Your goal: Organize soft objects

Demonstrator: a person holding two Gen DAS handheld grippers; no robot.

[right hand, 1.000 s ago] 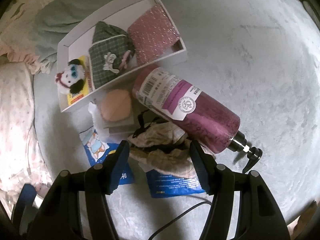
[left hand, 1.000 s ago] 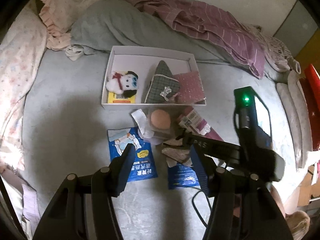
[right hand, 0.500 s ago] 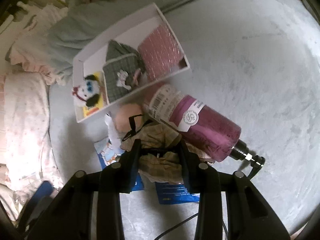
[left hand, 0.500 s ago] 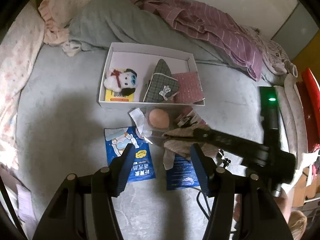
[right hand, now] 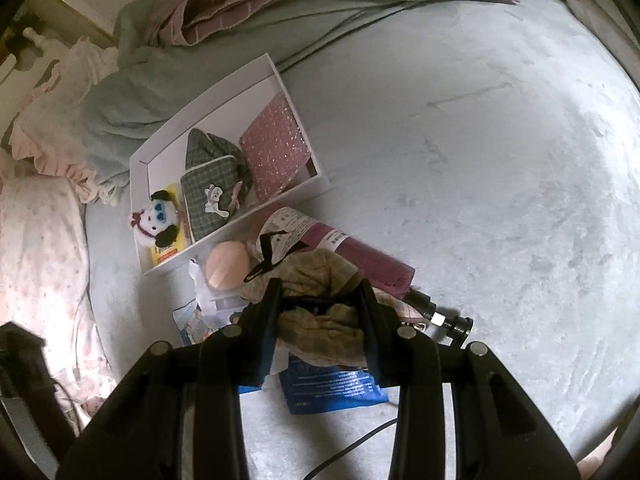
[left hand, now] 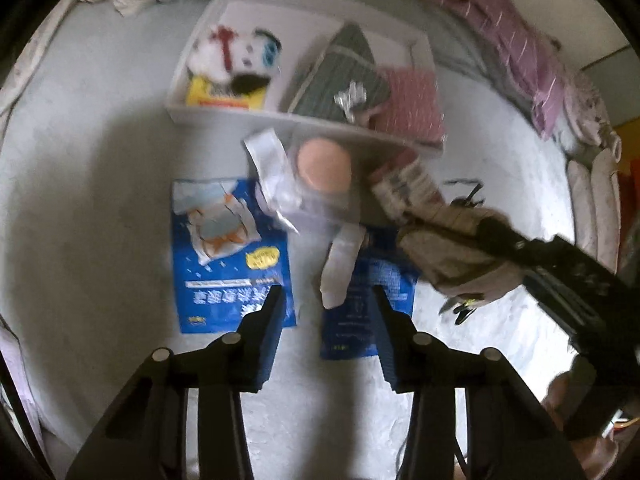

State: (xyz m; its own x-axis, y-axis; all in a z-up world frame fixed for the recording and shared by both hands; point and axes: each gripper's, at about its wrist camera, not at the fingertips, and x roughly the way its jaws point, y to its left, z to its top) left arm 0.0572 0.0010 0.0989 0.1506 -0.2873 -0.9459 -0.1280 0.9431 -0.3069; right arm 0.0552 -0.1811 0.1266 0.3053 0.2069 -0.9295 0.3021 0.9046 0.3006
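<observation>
My right gripper [right hand: 320,292] is shut on a crumpled beige checked cloth [right hand: 320,276] with a black strap, held above the bed. In the left wrist view that cloth [left hand: 460,256] hangs from the dark right gripper at the right. My left gripper [left hand: 326,296] points down over two blue packets [left hand: 228,264], its jaws closing. A white strip [left hand: 340,256] ends near its fingertips, but the pads press on nothing. The white box [left hand: 224,114] holds a plush dog [left hand: 232,52], a green plaid pouch [left hand: 340,76] and a pink glitter pouch [left hand: 412,108].
A peach round puff [right hand: 228,264] in clear wrapping and a purple pump bottle [right hand: 360,252] lie just in front of the box [right hand: 140,168]. Grey and pink striped blankets are heaped behind it. Pale bedsheet spreads wide to the right, and a black cable runs near the bottom.
The right gripper closed on the beige cloth and lifted it off the pile. The left gripper sank toward the blue packets and its jaws narrowed.
</observation>
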